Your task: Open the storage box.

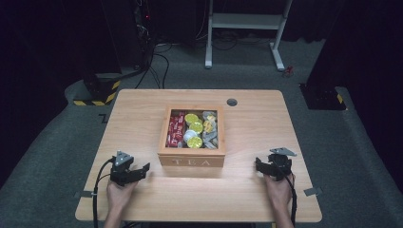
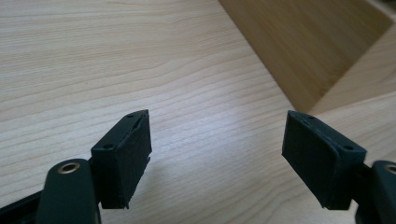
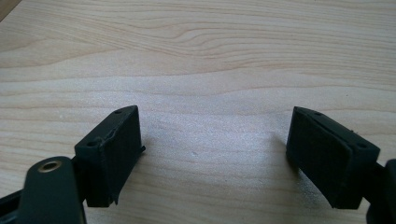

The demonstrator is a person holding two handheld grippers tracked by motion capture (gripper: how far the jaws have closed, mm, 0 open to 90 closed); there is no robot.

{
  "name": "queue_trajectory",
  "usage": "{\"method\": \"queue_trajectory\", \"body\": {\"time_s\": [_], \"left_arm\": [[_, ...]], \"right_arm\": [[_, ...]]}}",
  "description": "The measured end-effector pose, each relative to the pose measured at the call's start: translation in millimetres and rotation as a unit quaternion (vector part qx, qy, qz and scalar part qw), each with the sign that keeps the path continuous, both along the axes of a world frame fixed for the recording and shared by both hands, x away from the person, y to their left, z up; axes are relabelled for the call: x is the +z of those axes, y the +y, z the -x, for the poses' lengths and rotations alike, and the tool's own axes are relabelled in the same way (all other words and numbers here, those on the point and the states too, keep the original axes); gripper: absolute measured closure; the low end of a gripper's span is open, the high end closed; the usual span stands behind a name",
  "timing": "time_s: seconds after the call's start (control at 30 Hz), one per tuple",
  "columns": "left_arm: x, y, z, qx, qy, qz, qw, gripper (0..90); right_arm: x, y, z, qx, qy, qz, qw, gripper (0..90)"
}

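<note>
A wooden tea box [image 1: 191, 161] sits mid-surface [image 1: 133, 118], lid off, holding red packets [image 1: 177, 128], yellow pods [image 1: 194, 129] and grey sachets [image 1: 210, 128]. It looks stiff and fairly heavy, best gripped by its side walls. The left tongs [image 1: 138, 172] and right tongs [image 1: 259, 165] flank it, both agape and empty.

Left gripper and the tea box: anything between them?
Nothing. In the high view, bare table separates the left gripper from the tea box; its jaws stand open.

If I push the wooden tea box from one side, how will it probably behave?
The tea box looks rigid, with wide flat walls, so it would likely slide on the smooth table rather than tip. It stands open, so its loose packets may shift.
</note>
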State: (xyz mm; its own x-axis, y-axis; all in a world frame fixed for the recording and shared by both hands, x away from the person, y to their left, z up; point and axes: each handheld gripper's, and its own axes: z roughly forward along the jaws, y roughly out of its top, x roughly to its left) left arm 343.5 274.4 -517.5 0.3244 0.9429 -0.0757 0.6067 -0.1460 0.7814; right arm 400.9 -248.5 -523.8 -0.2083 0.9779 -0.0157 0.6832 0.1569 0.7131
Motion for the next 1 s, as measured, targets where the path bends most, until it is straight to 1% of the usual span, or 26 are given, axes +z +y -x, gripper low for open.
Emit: {"method": "queue_trajectory", "body": {"time_s": [0.13, 0.23, 0.33, 0.4, 0.43, 0.57, 0.6, 0.73, 0.77, 0.93, 1.0], "left_arm": [[3.1, -4.4, 5.1, -0.013, -0.005, 0.009, 0.9999, 25.4], [4.9, -8.0, 7.9, -0.019, -0.01, 0.01, 0.9997, 26.2], [5.5, -10.0, 9.0, -0.023, -0.014, 0.008, 0.9996, 26.6], [5.4, -12.6, 9.7, -0.026, -0.015, 0.011, 0.9995, 27.0], [5.3, -14.1, 9.9, -0.031, -0.012, 0.011, 0.9994, 27.1], [5.5, -17.9, 10.6, -0.037, -0.013, 0.011, 0.9992, 27.3], [6.2, -19.9, 11.2, -0.041, -0.015, 0.015, 0.9989, 27.4], [7.9, -23.7, 12.5, -0.047, -0.018, 0.019, 0.9986, 28.0], [8.3, -24.2, 12.4, -0.05, -0.02, 0.016, 0.9984, 28.0], [10.5, -30.0, 13.6, -0.061, -0.023, 0.021, 0.9977, 30.0], [11.4, -32.7, 14.1, -0.065, -0.028, 0.018, 0.9973, 30.8]], "right_arm": [[0.0, 0.0, 0.0, 0.0, 0.0, 0.0, 1.0, 17.8], [0.1, 0.1, 0.1, -0.001, 0.0, 0.0, 1.0, 17.9], [0.1, 0.1, 0.1, -0.001, 0.0, 0.0, 1.0, 17.9], [0.1, 0.1, 0.1, -0.001, 0.0, 0.0, 1.0, 17.8], [0.1, 0.0, 0.0, 0.0, 0.0, 0.0, 1.0, 17.9], [0.1, 0.0, 0.1, 0.0, 0.0, 0.0, 1.0, 17.9], [0.1, 0.1, 0.1, -0.001, 0.0, 0.0, 1.0, 17.9], [0.1, 0.0, 0.1, 0.0, 0.0, 0.0, 1.0, 17.9], [0.1, 0.0, 0.1, 0.0, 0.0, 0.0, 1.0, 17.9], [0.1, 0.1, 0.1, -0.001, 0.0, 0.0, 1.0, 17.9], [0.1, 0.1, 0.1, -0.001, 0.0, 0.0, 1.0, 17.9]]}}
